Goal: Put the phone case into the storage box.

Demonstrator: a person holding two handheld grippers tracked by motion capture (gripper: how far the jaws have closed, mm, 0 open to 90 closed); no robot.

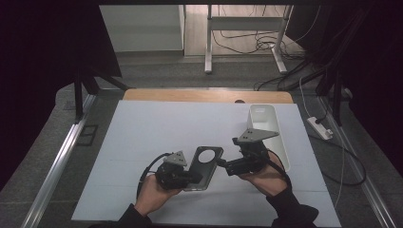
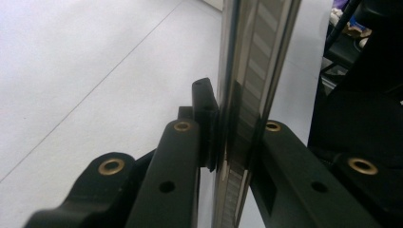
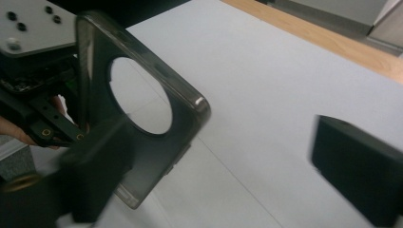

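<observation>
Your left gripper (image 1: 194, 176) has its jaws clamped on the near edge of a smoky translucent phone case (image 1: 204, 167), which you hold just above the white table sheet (image 1: 142, 137), near the middle of its near half. In the left gripper view the case (image 2: 247, 95) stands edge-on, pinched between the 2 black pads.

Your right gripper (image 1: 222, 163) sits at the case's right edge. In the right gripper view its jaws stand spread wide, with the case (image 3: 142, 137) in front of 1 jaw and bare table between them; nothing is gripped on that side.

Risks noted:
1. The left grip covers a thin strip of soft rim. A push from the right gripper may bend the case or twist it out of the pads, and it would drop to the sheet.
2. The right jaws are not centred on the edge. Closing them here would likely miss, or nip only the corner.

Surroundings: a white bin (image 1: 268, 130) stands far and right of your right hand (image 1: 266, 178), close to that gripper. A wooden table edge (image 1: 157, 95) runs along the far side. Nothing stands between the 2 grippers but the case.
</observation>
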